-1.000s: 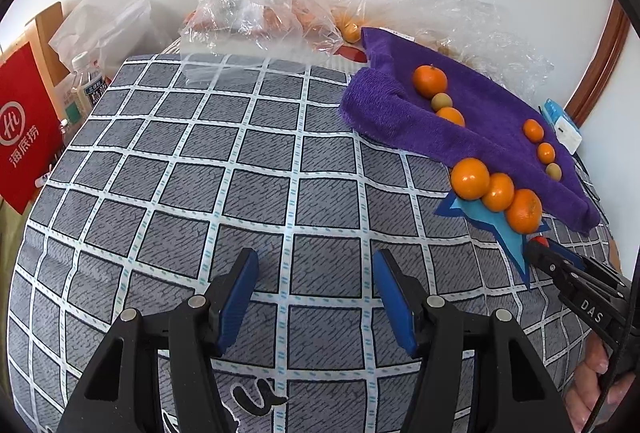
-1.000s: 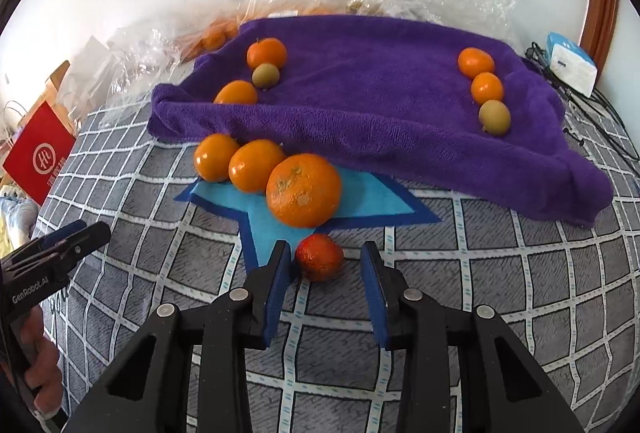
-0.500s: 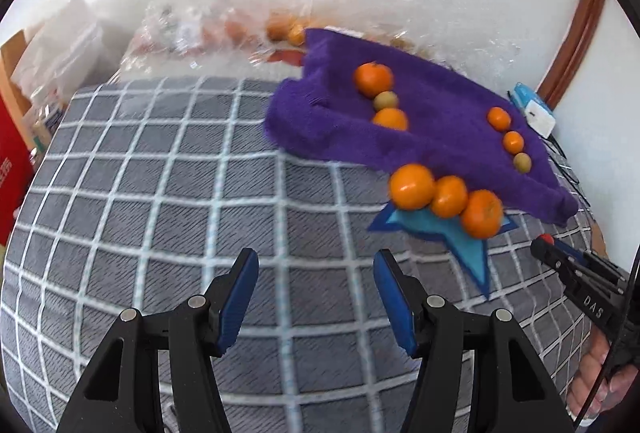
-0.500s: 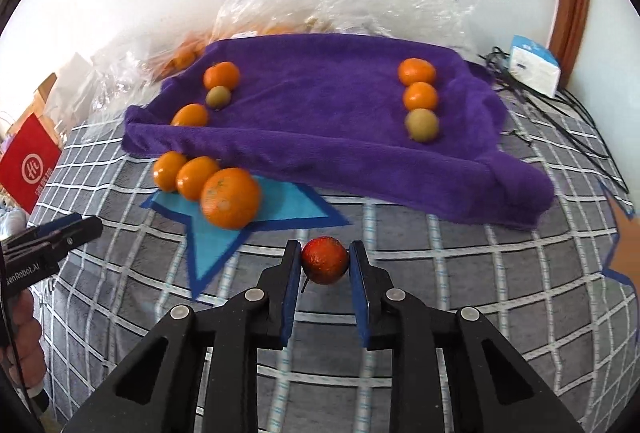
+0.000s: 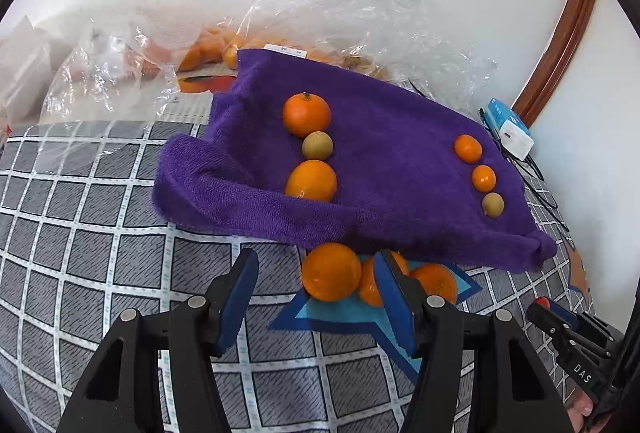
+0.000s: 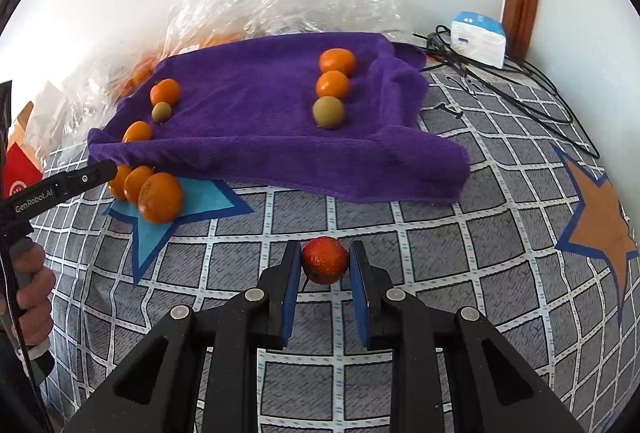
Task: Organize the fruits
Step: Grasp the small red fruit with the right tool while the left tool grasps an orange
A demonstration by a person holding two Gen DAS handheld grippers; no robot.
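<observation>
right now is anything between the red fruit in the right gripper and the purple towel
Nothing visible. The right gripper is shut on the red fruit, and only bare checked cover lies between it and the purple towel.

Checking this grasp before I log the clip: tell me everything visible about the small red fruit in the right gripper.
The small red fruit is round, reddish-orange, with a finely speckled, slightly glossy skin; what kind it is I cannot tell. It looks whole. It sits between the blue pads of the right gripper, which is shut on it, one pad against each side. Behind it lies the grey checked cover, below the front edge of the purple towel. Whether it is lifted clear of the cover cannot be told. Nothing else touches it.
</observation>
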